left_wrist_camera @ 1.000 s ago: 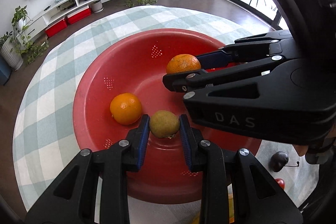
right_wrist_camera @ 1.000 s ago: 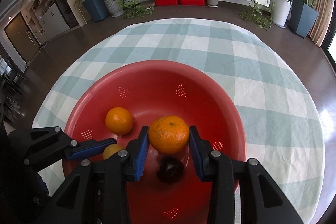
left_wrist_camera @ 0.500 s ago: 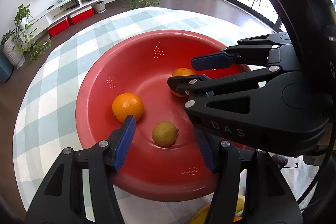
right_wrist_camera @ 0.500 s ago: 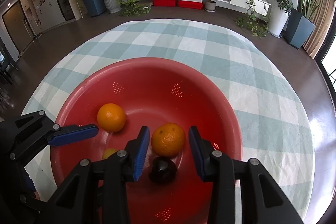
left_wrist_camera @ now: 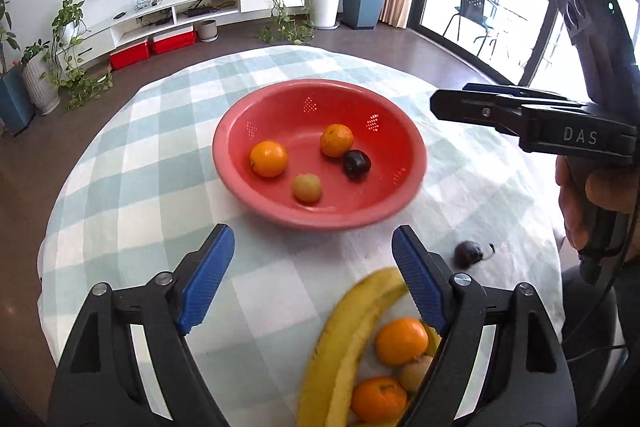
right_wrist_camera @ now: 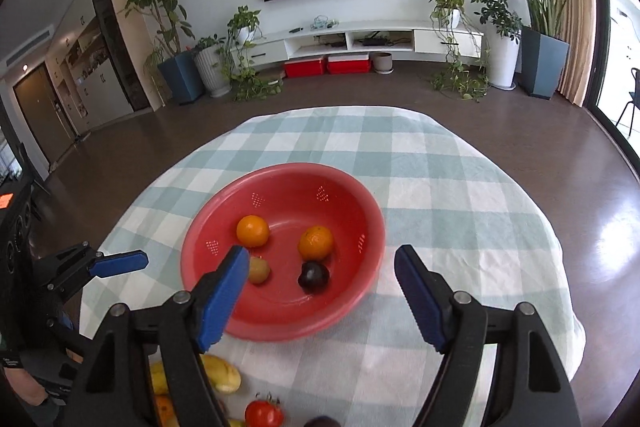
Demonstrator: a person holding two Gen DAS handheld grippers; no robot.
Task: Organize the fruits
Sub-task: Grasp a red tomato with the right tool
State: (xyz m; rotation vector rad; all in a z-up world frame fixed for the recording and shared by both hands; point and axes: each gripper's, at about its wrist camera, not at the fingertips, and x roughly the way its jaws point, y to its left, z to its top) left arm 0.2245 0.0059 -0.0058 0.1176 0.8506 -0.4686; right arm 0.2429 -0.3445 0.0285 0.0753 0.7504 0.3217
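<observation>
A red bowl (left_wrist_camera: 248, 183) (right_wrist_camera: 352, 303) stands on the checked tablecloth and holds two oranges (left_wrist_camera: 268, 159) (left_wrist_camera: 337, 140), a small yellow-green fruit (left_wrist_camera: 306, 188) and a dark plum (left_wrist_camera: 356, 165). My left gripper (left_wrist_camera: 312, 283) is open and empty, above the near side of the table, short of the bowl. My right gripper (right_wrist_camera: 320, 295) is open and empty, raised above the bowl's near rim; it also shows in the left wrist view (left_wrist_camera: 496, 103). Loose near me lie a banana (left_wrist_camera: 352, 339), two more oranges (left_wrist_camera: 401, 341), a dark plum (left_wrist_camera: 467, 253) and a tomato (right_wrist_camera: 263, 413).
The round table with its green-and-white cloth (right_wrist_camera: 440, 187) ends close behind the bowl and at both sides. A yellow fruit (right_wrist_camera: 222, 373) lies by the right gripper's left finger. A TV wall, shelf and potted plants stand far behind.
Both grippers let go of their fruit in the bowl, opened wide and pulled back and up. The yellow-green fruit and the second orange now rest in the bowl.
</observation>
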